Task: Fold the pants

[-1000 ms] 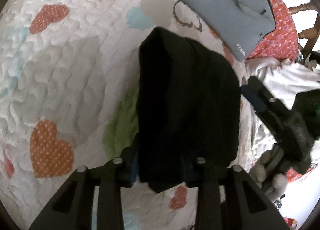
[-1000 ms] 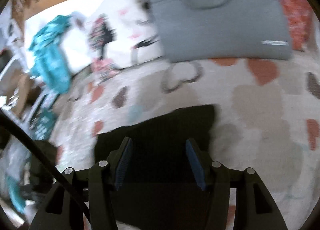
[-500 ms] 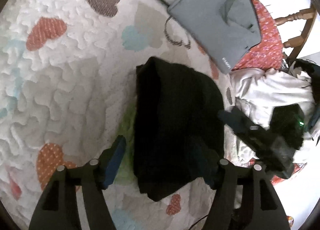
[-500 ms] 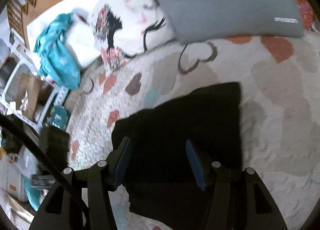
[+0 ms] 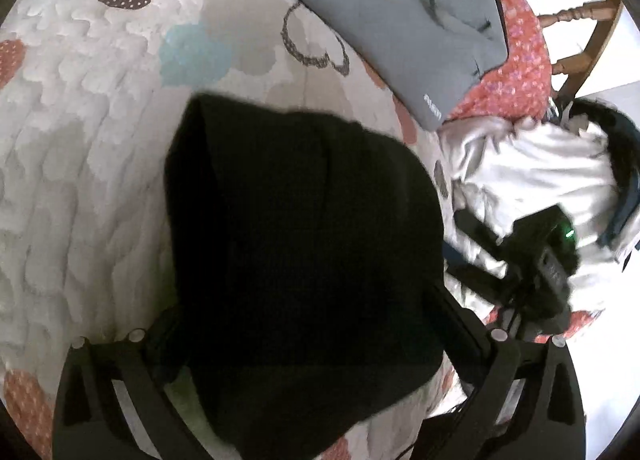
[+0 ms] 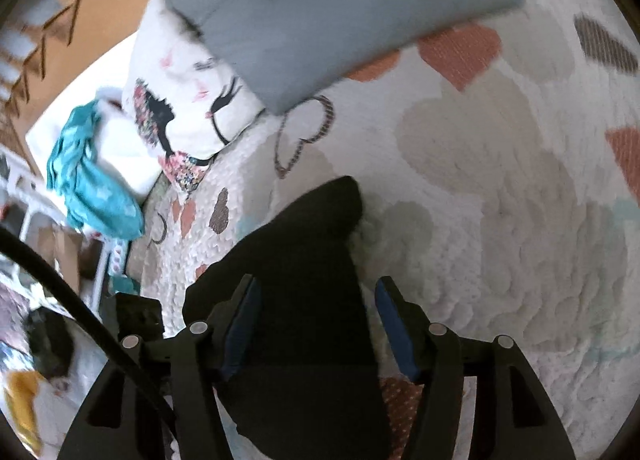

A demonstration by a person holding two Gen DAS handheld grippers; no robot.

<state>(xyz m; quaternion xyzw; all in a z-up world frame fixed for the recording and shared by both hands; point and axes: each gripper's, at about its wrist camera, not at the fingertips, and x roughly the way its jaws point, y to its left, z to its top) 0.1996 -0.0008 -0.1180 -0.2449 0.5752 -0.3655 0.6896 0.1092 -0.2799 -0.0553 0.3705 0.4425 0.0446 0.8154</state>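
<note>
The left gripper (image 5: 296,316) has its jaws opening wide, and the black pants (image 5: 296,244) lie between them without either finger seeming to press on the cloth, so the fabric looks released. From this gripper the folded bundle runs straight ahead, its long axis climbing from the bottom centre of the left wrist view toward the upper middle, across the quilt (image 5: 80,148) with its heart pattern. The right gripper (image 6: 316,324) also has its jaws opening; the pants (image 6: 300,280) pass between its blue pads (image 6: 390,318), with a clear gap on the right side, while the left pad sits right at the fabric's edge. In the right wrist view the bundle tapers up toward the frame's centre. Both grippers sit at the bundle's near end, and the left one looks more squarely centred on it. The pants are so dark that layers, creases and waistband cannot be made out. The near edge is cut off behind the fingers in both views. The grey bag (image 5: 404,24) lies beyond, upper right in the left wrist view, apart from the pants.
</note>
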